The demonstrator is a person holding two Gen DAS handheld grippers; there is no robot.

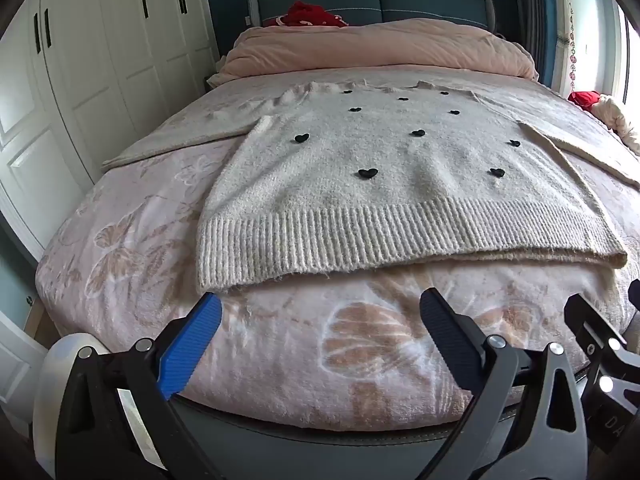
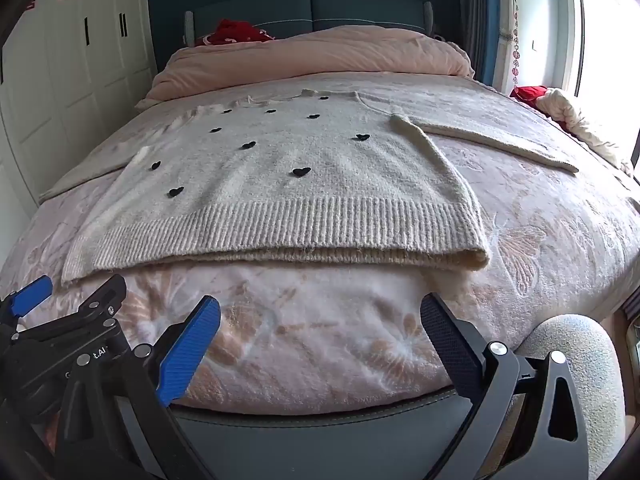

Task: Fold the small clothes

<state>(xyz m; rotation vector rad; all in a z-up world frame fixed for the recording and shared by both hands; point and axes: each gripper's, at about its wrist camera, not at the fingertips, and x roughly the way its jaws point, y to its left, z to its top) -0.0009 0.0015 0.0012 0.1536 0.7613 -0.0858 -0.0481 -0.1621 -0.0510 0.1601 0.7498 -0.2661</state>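
Sweater (image 1: 384,184) lies flat on the bed (image 1: 280,344), sleeves spread; left gripper (image 1: 320,320) and right gripper (image 2: 320,320), both wide open and empty, hover near its hem, likely before the first sleeve fold.

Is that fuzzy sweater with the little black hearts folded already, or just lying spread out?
Spread out. The sweater lies flat on the bed, both sleeves stretched sideways, ribbed hem nearest the camera; no fold shows.
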